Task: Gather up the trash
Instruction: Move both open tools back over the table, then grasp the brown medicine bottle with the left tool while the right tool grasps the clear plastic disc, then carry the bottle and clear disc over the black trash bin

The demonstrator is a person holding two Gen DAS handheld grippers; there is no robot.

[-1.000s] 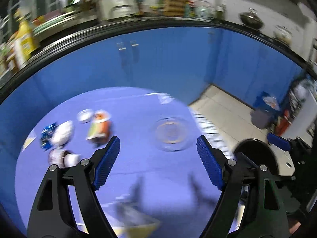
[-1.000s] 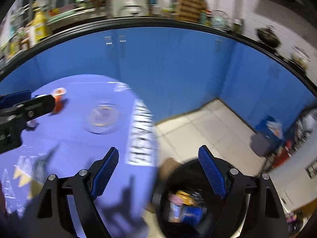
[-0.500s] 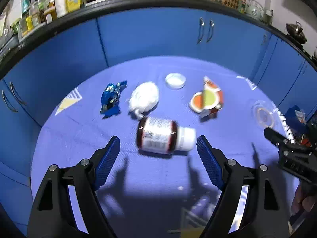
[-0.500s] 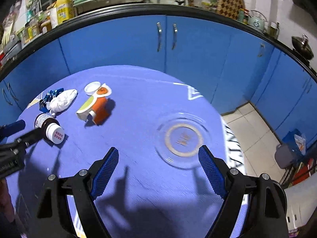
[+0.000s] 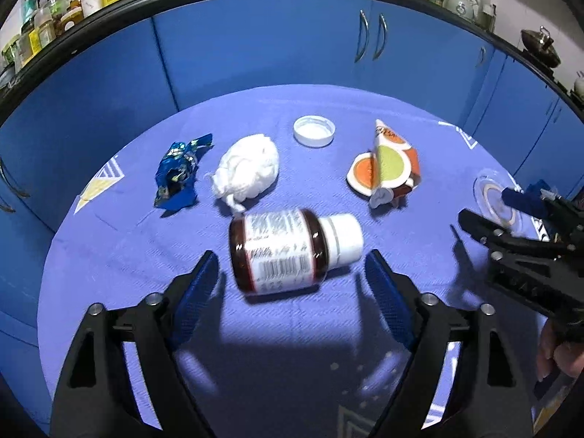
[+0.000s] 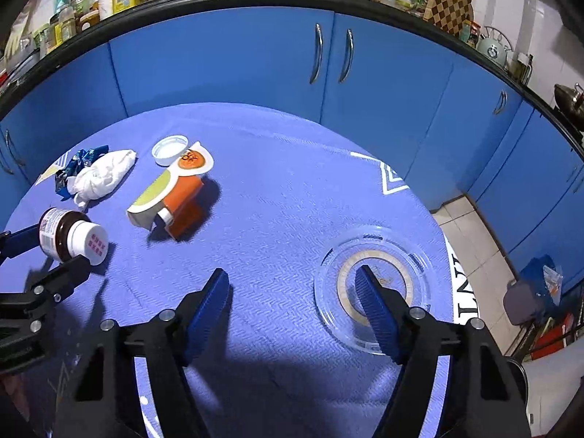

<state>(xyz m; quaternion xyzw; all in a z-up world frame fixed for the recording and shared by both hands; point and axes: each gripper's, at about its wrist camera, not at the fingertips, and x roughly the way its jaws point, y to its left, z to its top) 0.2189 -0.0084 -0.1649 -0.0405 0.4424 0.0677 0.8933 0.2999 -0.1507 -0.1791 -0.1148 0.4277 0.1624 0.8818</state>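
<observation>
Now the brown bottle (image 5: 288, 250) is framed, untouched, by the spread left gripper (image 5: 292, 281), while the right gripper (image 6: 292, 292), likewise spread, is lined up over the clear lid (image 6: 376, 286).

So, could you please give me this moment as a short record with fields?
surface: round table with blue cloth
left gripper: open, jaws just opening, either side of the bottle, not touching
bottle: brown, white cap, on its side
right gripper: open, jaws just closing, nothing between them, one finger over the clear lid
other trash: tissue wad, blue wrapper, white cap, orange carton
</observation>
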